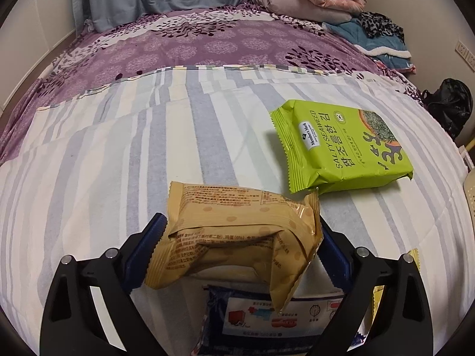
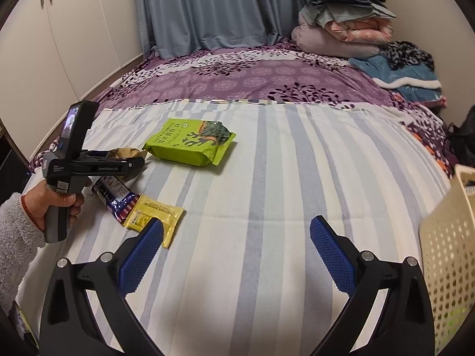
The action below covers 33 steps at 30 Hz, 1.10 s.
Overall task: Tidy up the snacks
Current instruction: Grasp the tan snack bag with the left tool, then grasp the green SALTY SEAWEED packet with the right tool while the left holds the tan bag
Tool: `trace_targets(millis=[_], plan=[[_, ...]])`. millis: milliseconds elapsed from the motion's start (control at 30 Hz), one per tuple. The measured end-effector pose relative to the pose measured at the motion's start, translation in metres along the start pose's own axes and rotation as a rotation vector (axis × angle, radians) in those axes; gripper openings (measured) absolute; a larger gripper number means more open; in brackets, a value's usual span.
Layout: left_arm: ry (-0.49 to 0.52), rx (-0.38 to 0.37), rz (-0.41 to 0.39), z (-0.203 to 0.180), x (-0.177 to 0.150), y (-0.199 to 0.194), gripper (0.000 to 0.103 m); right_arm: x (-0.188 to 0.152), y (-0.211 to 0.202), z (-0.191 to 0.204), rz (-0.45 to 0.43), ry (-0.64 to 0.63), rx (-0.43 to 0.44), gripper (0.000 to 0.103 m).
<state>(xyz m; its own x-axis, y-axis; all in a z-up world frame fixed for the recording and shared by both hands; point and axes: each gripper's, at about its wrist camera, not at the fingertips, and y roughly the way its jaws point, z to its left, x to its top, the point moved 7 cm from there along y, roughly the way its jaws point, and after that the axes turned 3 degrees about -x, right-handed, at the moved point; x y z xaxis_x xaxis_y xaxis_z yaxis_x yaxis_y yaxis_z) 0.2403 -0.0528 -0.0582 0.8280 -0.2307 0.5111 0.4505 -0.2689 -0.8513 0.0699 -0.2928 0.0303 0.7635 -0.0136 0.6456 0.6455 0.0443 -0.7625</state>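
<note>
My left gripper [image 1: 242, 231] is shut on a tan snack packet [image 1: 237, 237] and holds it above the striped sheet [image 1: 118, 178]; the packet also shows in the right wrist view [image 2: 124, 152]. A green seaweed pack [image 1: 341, 148] lies ahead to the right, seen in the right wrist view too [image 2: 190, 142]. A dark blue packet [image 1: 267, 320] lies under the left gripper and shows in the right wrist view [image 2: 114, 195] beside a yellow sachet [image 2: 154, 218]. My right gripper [image 2: 236, 231] is open and empty over the sheet.
A cream perforated basket [image 2: 448, 252] stands at the right edge of the bed. Folded blankets [image 2: 344, 26] and clothes [image 2: 406, 68] are piled at the far right. A purple floral bedspread [image 2: 252, 74] lies beyond the sheet. White cabinets [image 2: 59, 44] line the left wall.
</note>
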Motion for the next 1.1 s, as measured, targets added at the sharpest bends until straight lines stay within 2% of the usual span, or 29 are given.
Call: trace_targets(millis=[233,533,700,900,1000,1100], plan=[[-0.028,0.016,-0.05,0.012,0.002,-0.026,0.096,0.039,0.044,0.025,-0.004,-0.106,0.048,0.098],[-0.045,0.015,-0.095,0.022,-0.008,-0.062,0.096,0.102,0.117,0.073,0.041,-0.251,0.129,0.098],[-0.048,0.017,-0.103,0.024,-0.018,-0.076,0.096,0.129,0.158,0.1,0.113,-0.268,0.25,0.098],[-0.038,0.007,-0.11,0.021,-0.025,-0.085,0.096,0.135,0.203,0.1,0.235,-0.187,0.342,0.098],[-0.034,0.004,-0.118,0.021,-0.024,-0.087,0.096,0.127,0.204,0.093,0.283,-0.145,0.412,0.098],[-0.043,-0.007,-0.125,0.021,-0.021,-0.087,0.096,0.113,0.192,0.093,0.313,-0.164,0.486,0.098]])
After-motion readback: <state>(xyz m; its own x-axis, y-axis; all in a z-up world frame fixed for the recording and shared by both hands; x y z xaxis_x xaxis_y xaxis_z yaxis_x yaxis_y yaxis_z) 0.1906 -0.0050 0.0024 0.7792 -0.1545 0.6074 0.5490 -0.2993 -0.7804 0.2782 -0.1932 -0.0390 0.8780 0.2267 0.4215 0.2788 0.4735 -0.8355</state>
